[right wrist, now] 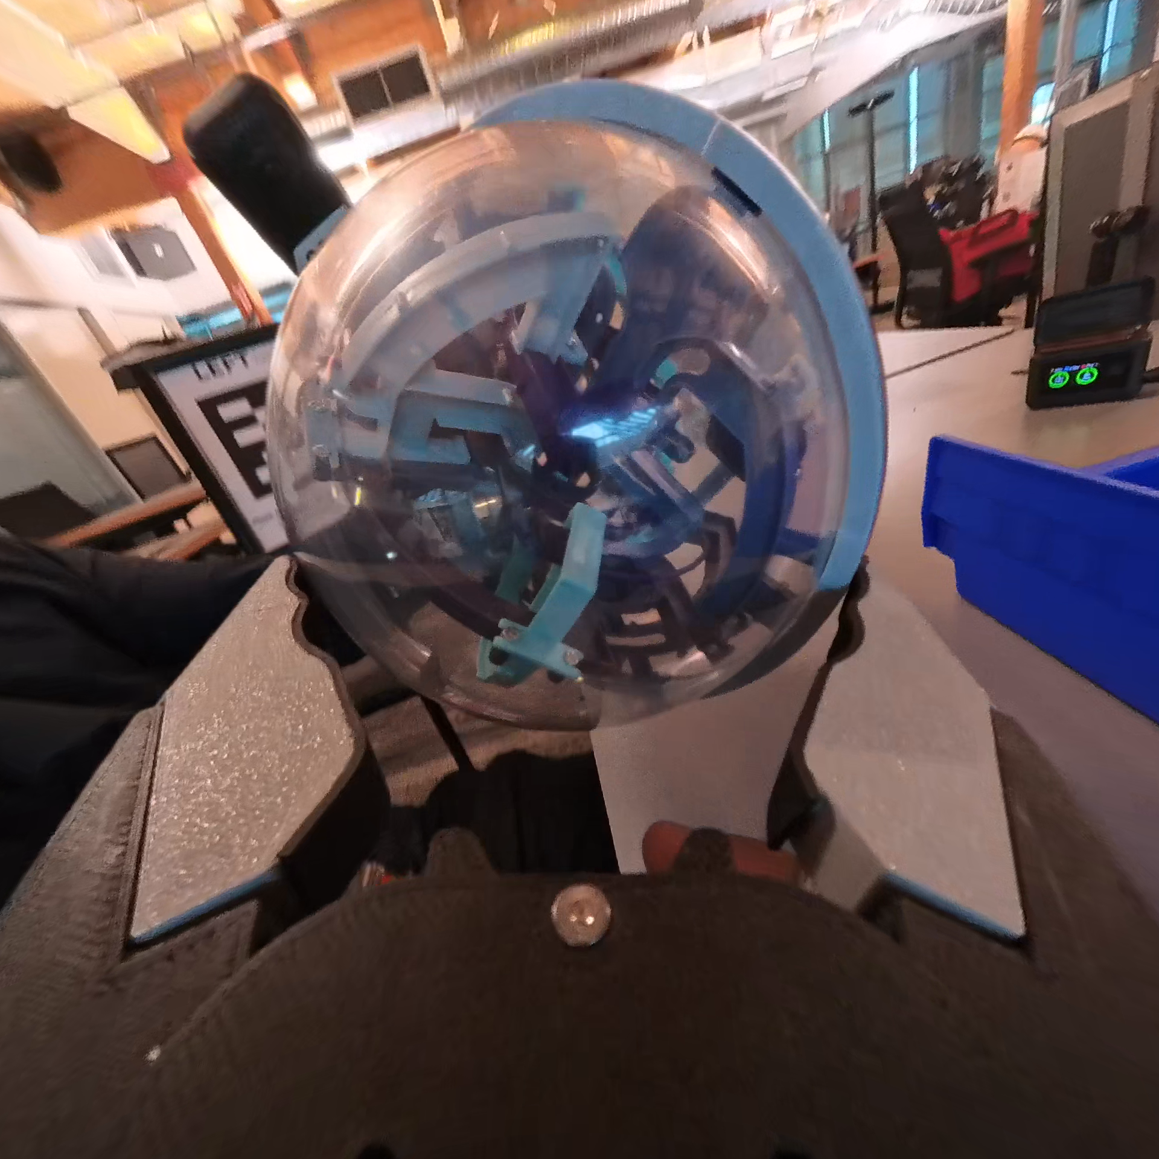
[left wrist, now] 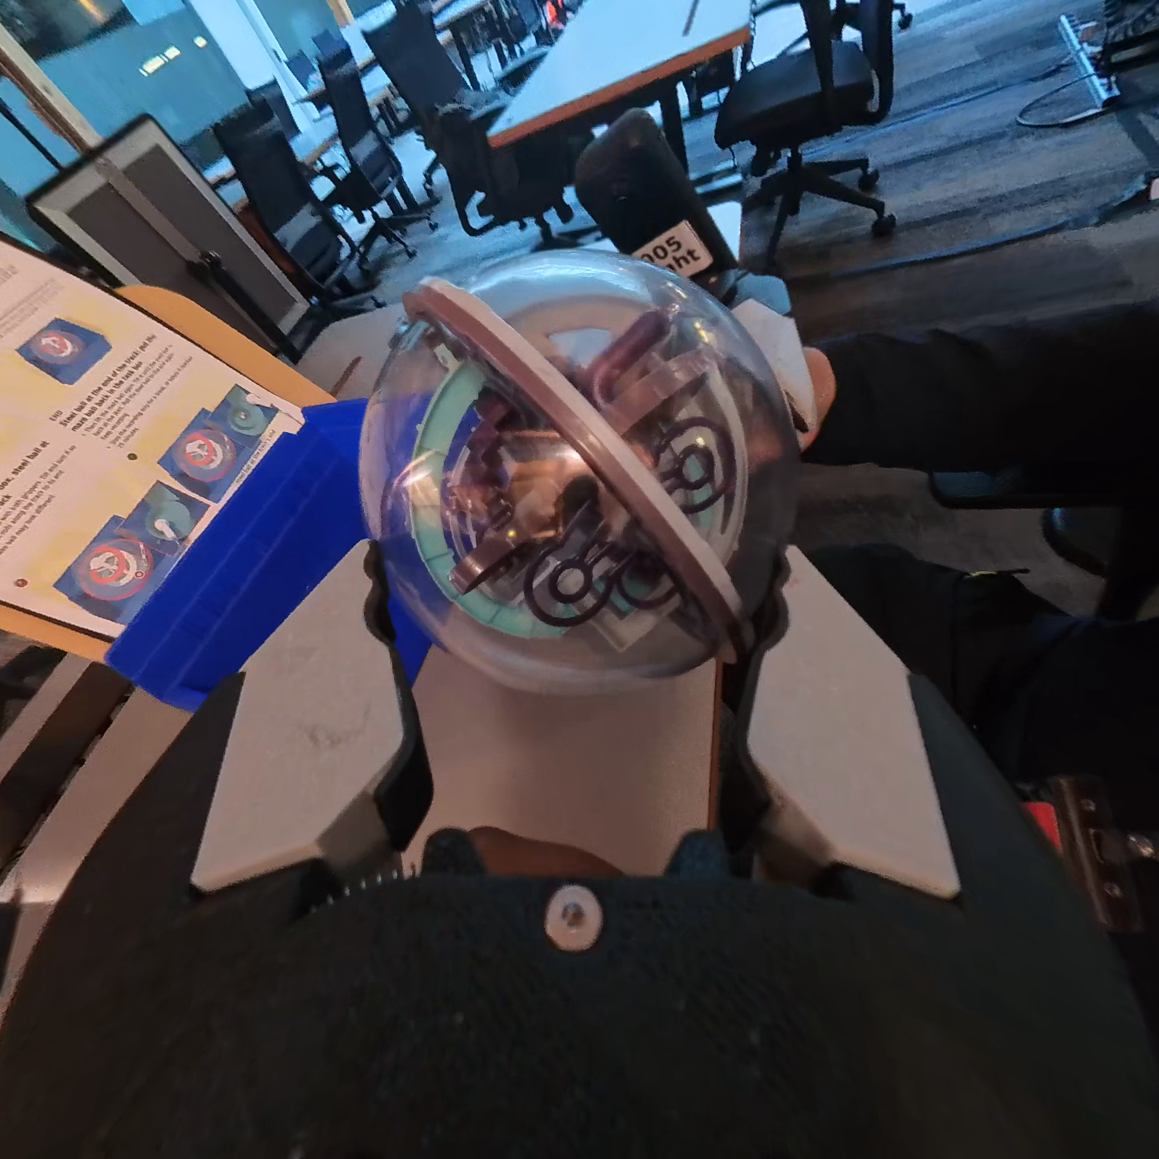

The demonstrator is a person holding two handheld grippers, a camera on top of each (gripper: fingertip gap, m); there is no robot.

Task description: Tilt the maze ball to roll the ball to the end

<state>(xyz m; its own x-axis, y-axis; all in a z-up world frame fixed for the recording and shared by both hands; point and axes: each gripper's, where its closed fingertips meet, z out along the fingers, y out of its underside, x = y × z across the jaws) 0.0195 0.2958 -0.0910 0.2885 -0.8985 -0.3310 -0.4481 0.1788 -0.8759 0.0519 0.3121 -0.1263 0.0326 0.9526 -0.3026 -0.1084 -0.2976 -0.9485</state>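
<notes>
Left wrist view: maze ball (left wrist: 577,470) held off the table (left wrist: 564,740) between the fingers of the left gripper (left wrist: 574,602), jaws closed against lower left and lower right of the clear shell. Equator ring running diagonally, upper left to lower right. Teal and purple tracks inside; small steel ball not made out. Right gripper (left wrist: 771,351) touching the far right side of the sphere, with a hand (left wrist: 815,395) and dark sleeve behind it. Blue bin (left wrist: 251,564) on the table to the left, partly under an instruction sheet (left wrist: 125,451). Office chairs (left wrist: 809,113) and desks beyond.

Right wrist view: same maze ball (right wrist: 564,401) filling the centre, gripped by the right gripper (right wrist: 577,602), jaws set wide and pressed to the sphere's lower flanks. Blue ring arching over top and right. Left gripper (right wrist: 307,251) behind the ball, upper left, black handle pointing up. Blue bin (right wrist: 1035,552) on the table at right, well apart from the ball. Small screen (right wrist: 1091,370) farther back. Image blurred.
</notes>
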